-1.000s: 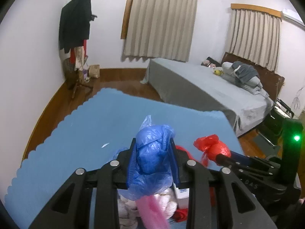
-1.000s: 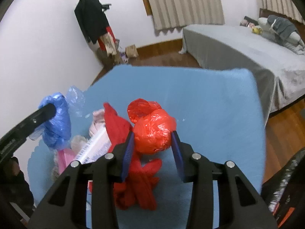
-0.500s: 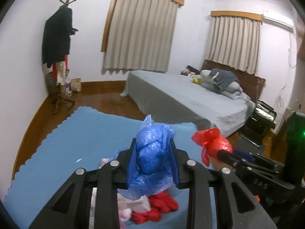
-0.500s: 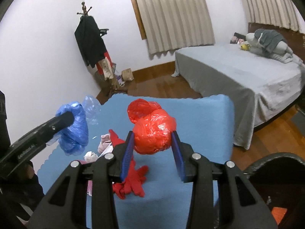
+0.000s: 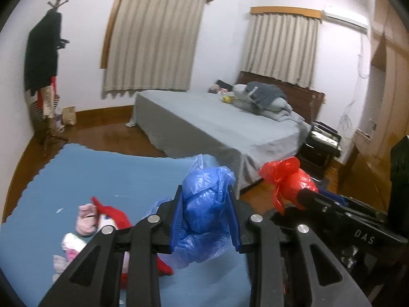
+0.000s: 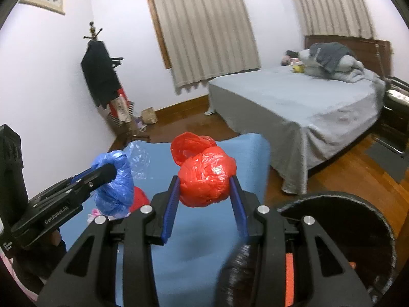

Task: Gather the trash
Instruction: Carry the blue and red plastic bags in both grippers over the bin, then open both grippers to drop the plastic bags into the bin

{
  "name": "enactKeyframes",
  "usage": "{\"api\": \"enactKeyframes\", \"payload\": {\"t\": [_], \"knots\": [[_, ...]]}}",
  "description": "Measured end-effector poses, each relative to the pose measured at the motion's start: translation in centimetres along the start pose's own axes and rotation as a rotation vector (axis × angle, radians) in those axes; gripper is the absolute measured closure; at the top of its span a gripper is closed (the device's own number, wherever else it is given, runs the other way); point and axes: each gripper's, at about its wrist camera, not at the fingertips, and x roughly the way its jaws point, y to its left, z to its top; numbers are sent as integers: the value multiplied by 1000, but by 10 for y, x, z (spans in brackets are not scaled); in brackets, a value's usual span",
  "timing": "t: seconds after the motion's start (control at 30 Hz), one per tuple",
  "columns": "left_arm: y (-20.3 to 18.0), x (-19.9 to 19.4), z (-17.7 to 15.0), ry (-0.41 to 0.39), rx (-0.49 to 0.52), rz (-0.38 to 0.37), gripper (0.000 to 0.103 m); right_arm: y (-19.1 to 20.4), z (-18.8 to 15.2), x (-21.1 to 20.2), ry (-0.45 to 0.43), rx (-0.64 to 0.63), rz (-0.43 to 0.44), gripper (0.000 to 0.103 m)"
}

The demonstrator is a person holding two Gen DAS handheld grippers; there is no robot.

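My left gripper [image 5: 205, 212] is shut on a crumpled blue plastic bag [image 5: 204, 209], held in the air over the blue floor mat [image 5: 107, 174]. To its right, my right gripper [image 6: 204, 192] is shut on a balled red plastic bag [image 6: 204, 176], also lifted off the mat. Each gripper shows in the other's view: the red bag [image 5: 288, 179] at the right, the blue bag [image 6: 112, 186] at the left. A black bin lined with a bag [image 6: 352, 220] sits at the lower right of the right wrist view, just beside the right gripper.
Red cloth [image 5: 115, 215], pink and white scraps [image 5: 85, 221] lie on the mat at the lower left. A grey bed [image 5: 217, 125] stands beyond the mat, a coat rack [image 5: 43, 76] in the left corner, dark furniture [image 5: 322, 140] by the bed. Wooden floor surrounds the mat.
Both grippers have risen and swung right with their bags still held. The leftover scraps on the mat have slid toward the lower left, and the black bin has come into the right wrist view.
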Motion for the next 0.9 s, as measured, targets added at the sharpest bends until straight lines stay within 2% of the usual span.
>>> {"api": "enactKeyframes", "payload": {"t": [0.5,0.7,0.9], "knots": [[-99,36,-9,72,107,-218,72,-92,-42,-55,-5,104,-234,65],[-138,54,-18,115,142,-299,72,-119,-54,-69,-5,141,-300,65],[-165,68,-24,145,174,-350,72,-138,-66,-81,-6,173,-352,65]]}}
